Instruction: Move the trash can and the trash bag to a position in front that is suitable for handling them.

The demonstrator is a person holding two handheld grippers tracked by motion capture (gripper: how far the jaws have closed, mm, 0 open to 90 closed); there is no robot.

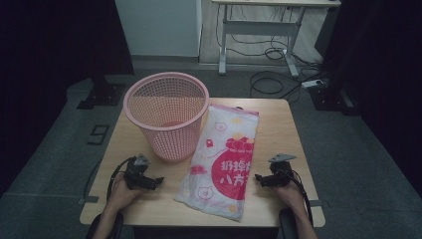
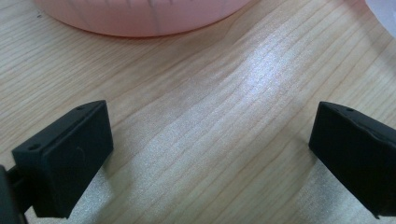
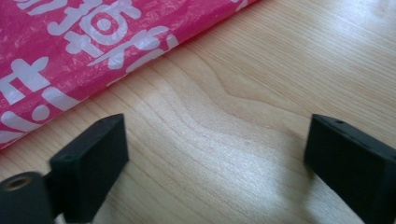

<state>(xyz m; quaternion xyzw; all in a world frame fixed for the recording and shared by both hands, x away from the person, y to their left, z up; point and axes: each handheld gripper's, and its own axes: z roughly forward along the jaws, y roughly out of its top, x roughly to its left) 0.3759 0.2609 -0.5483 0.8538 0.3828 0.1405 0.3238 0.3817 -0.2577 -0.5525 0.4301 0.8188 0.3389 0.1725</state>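
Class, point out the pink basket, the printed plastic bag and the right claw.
pink basket (image 1: 171,134), high view, mesh side wall.
printed plastic bag (image 1: 226,149), high view, middle of bag.
right claw (image 1: 260,178), high view, between its fingertips.

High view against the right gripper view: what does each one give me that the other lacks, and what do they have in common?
The high view alone gives the pink mesh basket standing upright on the table, the left gripper beside it, the person's hands, and the whole plastic bag lying flat between the grippers. The right gripper view alone gives a close look between that gripper's open jaws, with bare wood and nothing held between them. Both share the right gripper, the bag's pink print with white characters, and the wooden tabletop.
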